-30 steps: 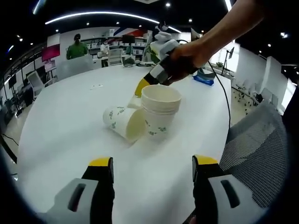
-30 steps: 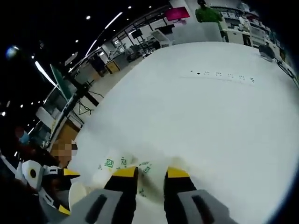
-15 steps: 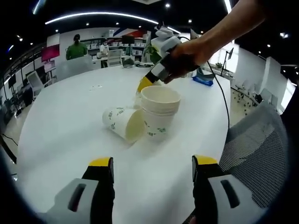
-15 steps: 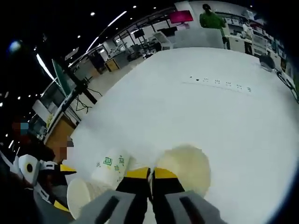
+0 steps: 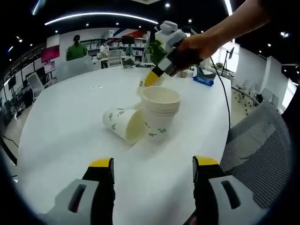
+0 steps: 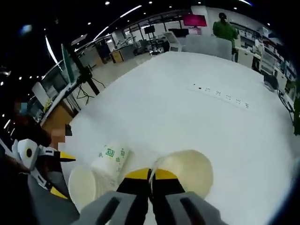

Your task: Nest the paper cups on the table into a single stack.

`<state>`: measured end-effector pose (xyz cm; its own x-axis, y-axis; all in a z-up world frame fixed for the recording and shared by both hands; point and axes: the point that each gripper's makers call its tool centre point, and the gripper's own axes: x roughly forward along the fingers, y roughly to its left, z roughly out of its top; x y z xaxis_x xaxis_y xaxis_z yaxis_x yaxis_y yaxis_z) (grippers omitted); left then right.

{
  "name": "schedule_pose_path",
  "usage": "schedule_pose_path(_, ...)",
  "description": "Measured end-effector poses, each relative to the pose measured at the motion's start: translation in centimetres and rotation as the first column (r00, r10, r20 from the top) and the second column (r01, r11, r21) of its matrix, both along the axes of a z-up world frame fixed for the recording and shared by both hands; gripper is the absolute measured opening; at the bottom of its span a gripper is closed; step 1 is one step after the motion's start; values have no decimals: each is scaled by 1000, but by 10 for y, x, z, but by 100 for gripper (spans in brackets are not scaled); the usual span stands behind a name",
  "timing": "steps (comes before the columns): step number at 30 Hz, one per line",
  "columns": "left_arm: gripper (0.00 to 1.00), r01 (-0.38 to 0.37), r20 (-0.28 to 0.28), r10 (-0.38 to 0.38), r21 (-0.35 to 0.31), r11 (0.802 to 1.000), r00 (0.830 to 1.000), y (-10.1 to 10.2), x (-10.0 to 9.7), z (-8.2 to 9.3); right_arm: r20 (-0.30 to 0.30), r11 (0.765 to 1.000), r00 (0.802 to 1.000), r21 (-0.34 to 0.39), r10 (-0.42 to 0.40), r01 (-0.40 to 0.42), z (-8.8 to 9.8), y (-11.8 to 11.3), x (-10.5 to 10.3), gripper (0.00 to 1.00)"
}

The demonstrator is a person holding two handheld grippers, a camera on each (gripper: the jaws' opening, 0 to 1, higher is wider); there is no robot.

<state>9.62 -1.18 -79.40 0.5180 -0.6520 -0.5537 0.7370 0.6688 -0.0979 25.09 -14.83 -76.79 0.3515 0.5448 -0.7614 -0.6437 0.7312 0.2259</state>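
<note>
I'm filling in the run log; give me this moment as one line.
right gripper: shut on lifted cup rim | left gripper: open, idle | upright stack, tipped cup on table

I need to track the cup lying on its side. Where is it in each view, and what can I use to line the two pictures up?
Left gripper view: the tipped cup lies centre-left, mouth toward the camera, beside the upright cups.
Right gripper view: lower left, left of the lifted cup pinched by the right hand-held gripper.
Shared landmark: the person in the green top, in the background.
</note>
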Motion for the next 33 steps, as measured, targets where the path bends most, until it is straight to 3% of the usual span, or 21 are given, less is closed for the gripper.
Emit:
schedule_pose_path(3, 66, -3, 1, 3, -1, 1000, 1000, 0, 0, 2, 23, 999, 999, -27, 44, -44, 14, 1, -10, 0)
schedule_pose_path(17, 67, -9, 12, 9, -16, 1000, 1000, 0, 1, 7, 74, 987, 986, -67, 151, -146, 43, 4, -26, 0)
schedule_pose_path(23, 67, -12, 18, 12, -15, 1000, 1000, 1, 1, 8, 92, 978, 975, -86, 200, -192, 55, 4, -28, 0)
schedule_pose_path(33, 68, -5, 28, 5, -16, 1000, 1000, -1, -1, 12, 113, 953, 950, -123, 290, -276, 78, 21, -57, 0)
